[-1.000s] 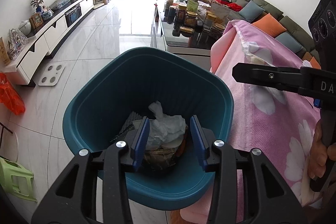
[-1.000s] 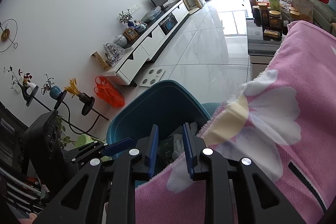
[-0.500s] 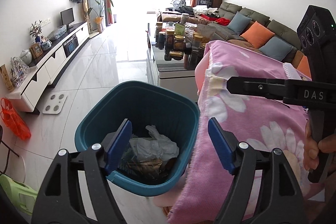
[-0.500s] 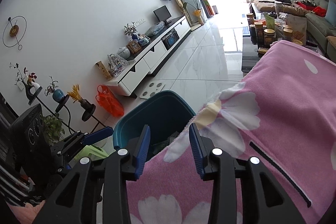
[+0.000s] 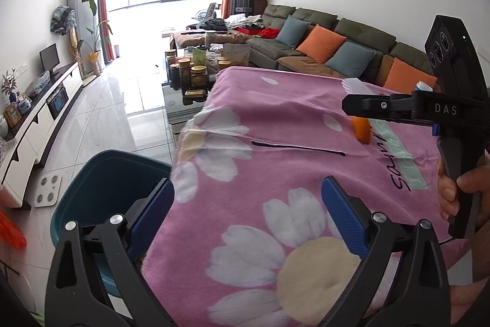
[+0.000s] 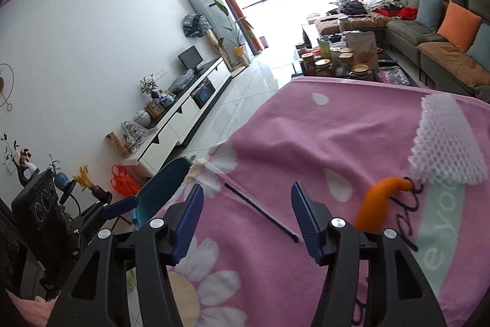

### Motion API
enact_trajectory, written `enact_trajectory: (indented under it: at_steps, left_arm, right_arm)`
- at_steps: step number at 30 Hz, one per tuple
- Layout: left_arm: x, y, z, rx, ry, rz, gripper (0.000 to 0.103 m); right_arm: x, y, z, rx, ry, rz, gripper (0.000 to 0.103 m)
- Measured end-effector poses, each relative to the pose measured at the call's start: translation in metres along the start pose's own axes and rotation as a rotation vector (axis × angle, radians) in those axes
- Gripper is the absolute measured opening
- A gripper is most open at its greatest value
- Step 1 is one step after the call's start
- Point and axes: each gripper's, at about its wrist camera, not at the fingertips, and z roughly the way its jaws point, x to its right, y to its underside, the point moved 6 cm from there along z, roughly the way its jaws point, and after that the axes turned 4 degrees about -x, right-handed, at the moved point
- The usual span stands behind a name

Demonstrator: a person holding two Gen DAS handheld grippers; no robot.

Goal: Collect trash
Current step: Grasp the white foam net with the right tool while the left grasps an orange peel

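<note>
A teal bin (image 5: 101, 180) (image 6: 159, 192) stands on the floor at the left edge of a table under a pink flowered blanket (image 5: 275, 118) (image 6: 306, 143). On the blanket lie a thin black strip (image 5: 297, 146) (image 6: 260, 212), an orange peel (image 5: 361, 131) (image 6: 376, 204) and a white foam net (image 6: 444, 140). My left gripper (image 5: 247, 189) hovers over the blanket's near part, its jaws opening wide with nothing between them. My right gripper (image 6: 247, 192) points at the black strip, jaws also opening and empty. The bin's contents are hidden.
A glass coffee table crowded with jars (image 5: 190, 72) stands beyond the blanket. A green sofa with cushions (image 5: 321, 51) runs along the right wall and a white TV cabinet (image 5: 39, 118) along the left. A person's hand (image 5: 459, 192) grips the right tool's handle.
Both grippers swung away from the bin and up over the blanket. The left jaws let a crumpled white wad drop into the bin and spread wide. The right jaws widened too.
</note>
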Motion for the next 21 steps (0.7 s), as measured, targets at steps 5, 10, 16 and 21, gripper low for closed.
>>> enact_trajectory:
  at_steps: [5,10,16,21]
  left_arm:
    - [0.041,-0.013,0.021,-0.018,0.073,0.051,0.095]
    - [0.075,-0.029,0.044,-0.041,0.12,0.095,0.095]
    - [0.108,-0.046,0.074,-0.082,0.168,0.124,0.085]
    - [0.127,-0.058,0.101,-0.128,0.199,0.127,0.078]
  right_arm:
    - [0.063,-0.008,-0.023,0.041,0.131,0.075,0.058]
    - [0.117,-0.018,-0.033,0.059,0.22,0.151,0.058]
    - [0.161,-0.028,-0.033,0.075,0.24,0.24,0.062]
    - [0.182,-0.036,-0.025,0.059,0.254,0.26,0.063]
